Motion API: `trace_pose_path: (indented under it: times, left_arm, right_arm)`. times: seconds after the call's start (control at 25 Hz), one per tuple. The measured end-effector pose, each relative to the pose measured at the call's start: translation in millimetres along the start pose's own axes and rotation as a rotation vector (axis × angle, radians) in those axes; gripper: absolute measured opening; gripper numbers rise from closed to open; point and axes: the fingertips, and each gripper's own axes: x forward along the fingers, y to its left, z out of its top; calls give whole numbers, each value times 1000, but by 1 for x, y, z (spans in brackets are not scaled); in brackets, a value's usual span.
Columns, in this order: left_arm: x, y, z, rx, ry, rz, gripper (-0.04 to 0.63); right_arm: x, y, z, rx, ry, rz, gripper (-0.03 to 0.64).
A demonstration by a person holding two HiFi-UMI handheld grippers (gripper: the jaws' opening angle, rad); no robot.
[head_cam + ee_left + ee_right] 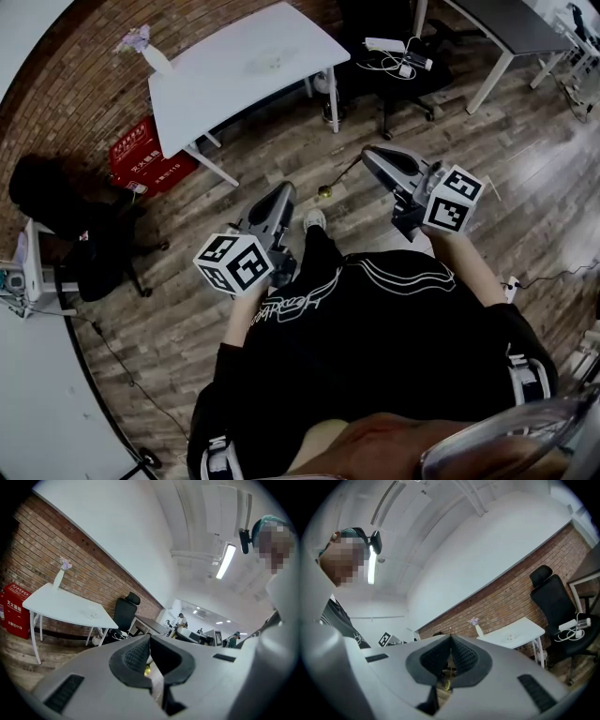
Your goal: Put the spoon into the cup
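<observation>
My right gripper is held over the wooden floor, shut on the thin handle of a spoon. The spoon's gold bowl hangs out to the left of the tips. In the right gripper view the jaws are closed, and the handle's end pokes up between them. My left gripper is beside it, its jaws closed with nothing between them. The gold bowl shows below the left jaws. A small pale object lies on the white table; I cannot tell whether it is the cup.
A white vase with a purple flower stands on the table's far left corner. A red box sits under that end. Black office chairs stand right and left, the right one carrying a power strip. Another table stands at the top right.
</observation>
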Motion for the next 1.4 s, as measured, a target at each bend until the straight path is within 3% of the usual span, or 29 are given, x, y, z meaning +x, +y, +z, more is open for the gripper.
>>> trace_pose_path:
  times: [0.32,0.68,1.08,1.4]
  left_arm:
    - [44,55,30,-23,31,-14,5]
    - [101,142,97,-27,73,-29,5]
    - [169,247,174,-28,83,-64,5]
    - [206,291,207,-20,80,-92,5]
  right_arm:
    - [47,-53,8,51,-1,-32,0]
    - [139,-124,33,87,-6,-62,0]
    - [246,-205,61,78,-9,-97,0]
    - [284,-247,76,62,-22,-140,0]
